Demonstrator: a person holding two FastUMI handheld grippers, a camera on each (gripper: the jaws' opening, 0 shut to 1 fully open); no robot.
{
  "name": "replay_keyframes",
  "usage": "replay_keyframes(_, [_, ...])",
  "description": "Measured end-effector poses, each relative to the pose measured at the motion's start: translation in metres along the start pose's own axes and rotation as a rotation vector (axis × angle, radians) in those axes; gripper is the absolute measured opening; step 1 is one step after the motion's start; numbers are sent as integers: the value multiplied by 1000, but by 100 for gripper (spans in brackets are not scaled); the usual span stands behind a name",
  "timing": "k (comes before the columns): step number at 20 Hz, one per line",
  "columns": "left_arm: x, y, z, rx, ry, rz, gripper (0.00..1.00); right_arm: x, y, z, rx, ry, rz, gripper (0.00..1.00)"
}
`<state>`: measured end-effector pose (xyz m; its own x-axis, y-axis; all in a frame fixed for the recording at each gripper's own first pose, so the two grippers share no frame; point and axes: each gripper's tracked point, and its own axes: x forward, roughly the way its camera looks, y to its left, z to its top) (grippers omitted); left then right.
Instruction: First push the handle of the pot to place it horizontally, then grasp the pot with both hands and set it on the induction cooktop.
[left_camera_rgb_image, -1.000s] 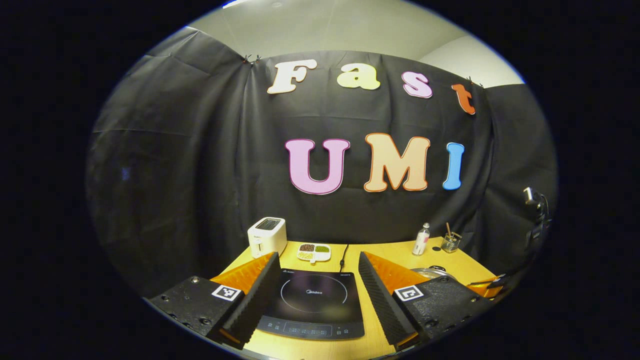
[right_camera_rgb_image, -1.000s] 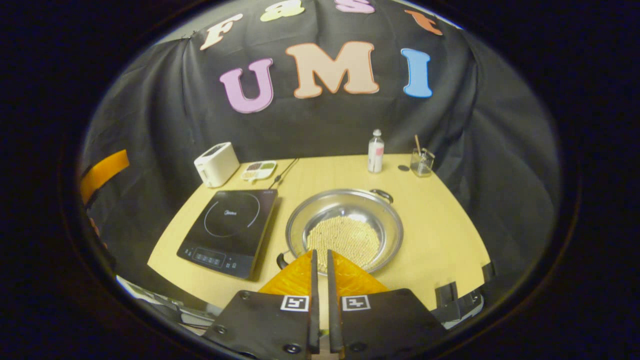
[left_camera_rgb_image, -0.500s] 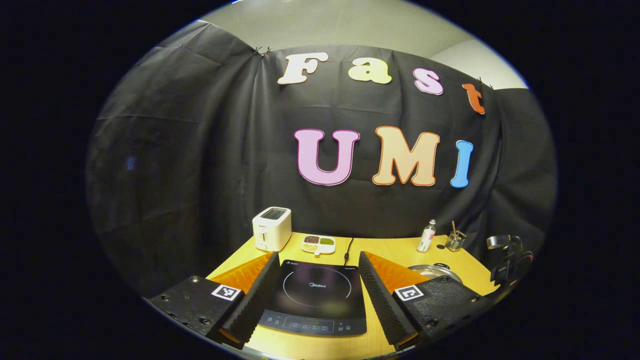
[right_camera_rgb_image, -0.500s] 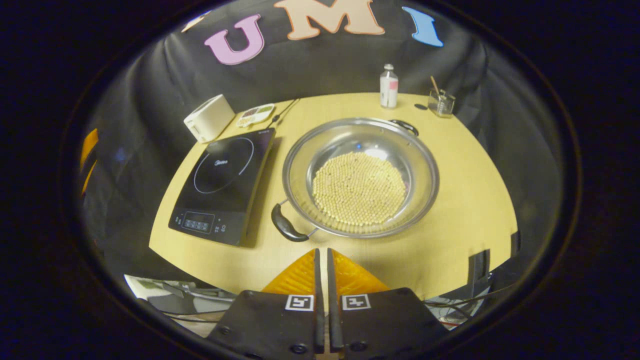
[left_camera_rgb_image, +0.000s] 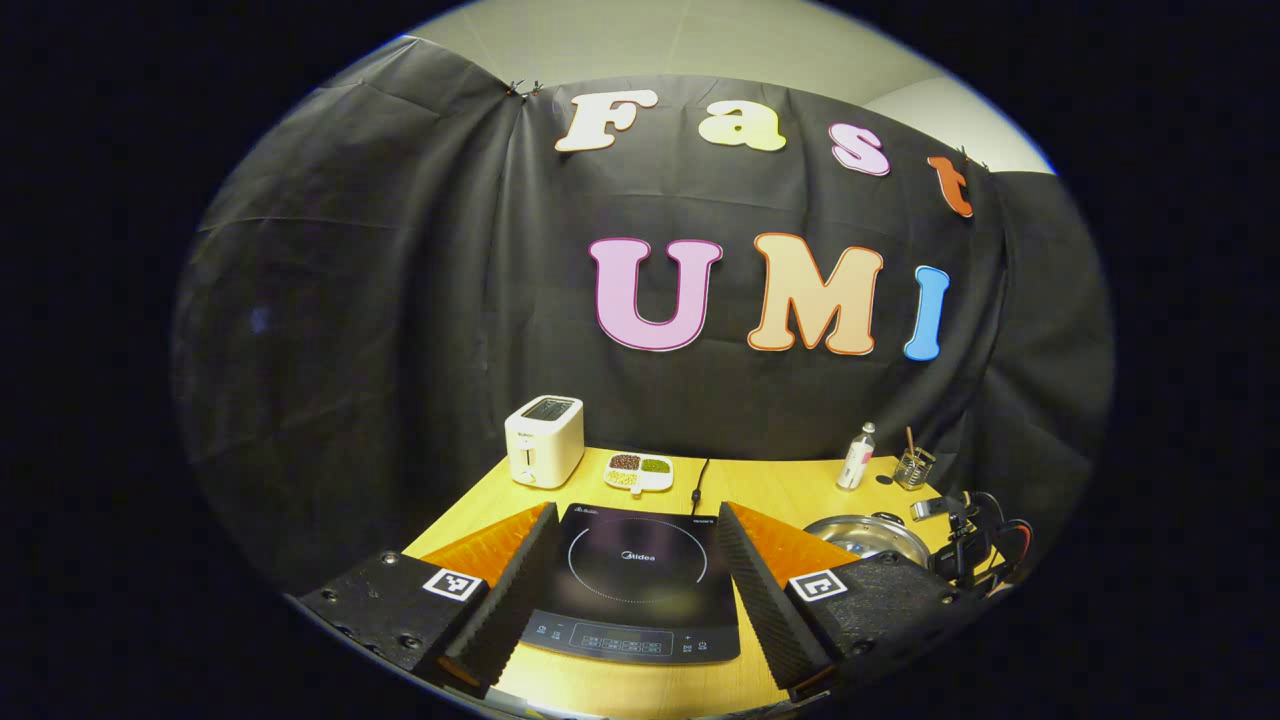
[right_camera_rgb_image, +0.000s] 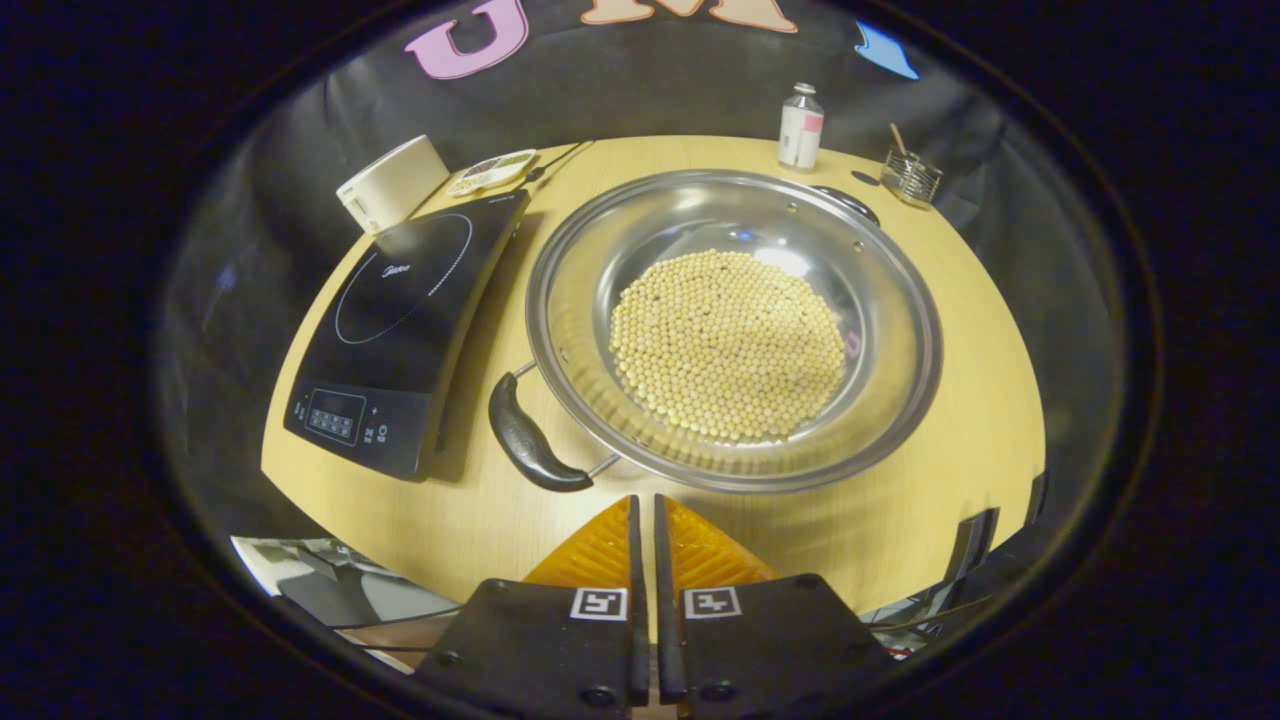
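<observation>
We are on the first step: pushing the pot's handle (right_camera_rgb_image: 530, 440) so the pot sits level. The pot (right_camera_rgb_image: 735, 325) (full of little yellow beans) rests on the table (right_camera_rgb_image: 960, 350), just beside the induction cooktop (right_camera_rgb_image: 400, 320), not on it yet. Its near handle points toward us and a bit left. Our right gripper (right_camera_rgb_image: 645, 515) hangs above the table edge, tipped down at the pot, fingers closed together with nothing between them. Next we think it must reach the handle and nudge it sideways. Our left gripper (left_camera_rgb_image: 635, 560) waits wide open, low over the cooktop.
</observation>
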<state>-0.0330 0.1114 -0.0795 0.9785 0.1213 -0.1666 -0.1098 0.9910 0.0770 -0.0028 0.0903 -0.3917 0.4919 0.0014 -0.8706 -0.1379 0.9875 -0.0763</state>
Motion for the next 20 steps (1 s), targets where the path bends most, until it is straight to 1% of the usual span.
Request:
replay_keyframes(7, [-2, 4, -4, 26, 9, -4, 95, 9, 11, 5, -4, 11, -10, 6])
replay_keyframes(13, [-4, 5, -12, 18, 23, -11, 96, 13, 37, 23, 51, -4, 19, 6])
replay_keyframes(14, [-5, 6, -12, 17, 24, -11, 92, 12, 39, 25, 61, -6, 21, 6])
replay_keyframes(15, [-6, 7, -13, 15, 26, -10, 96, 13, 43, 28, 71, -7, 23, 6])
replay_keyframes(18, [-9, 11, -15, 8, 28, -4, 96, 22, 58, 38, 93, -15, 29, 6])
replay_keyframes(19, [-9, 12, -15, 8, 29, -1, 96, 24, 62, 41, 97, -14, 30, 0])
replay_keyframes(20, [-10, 14, -16, 8, 29, 3, 96, 26, 66, 44, 102, -15, 31, 0])
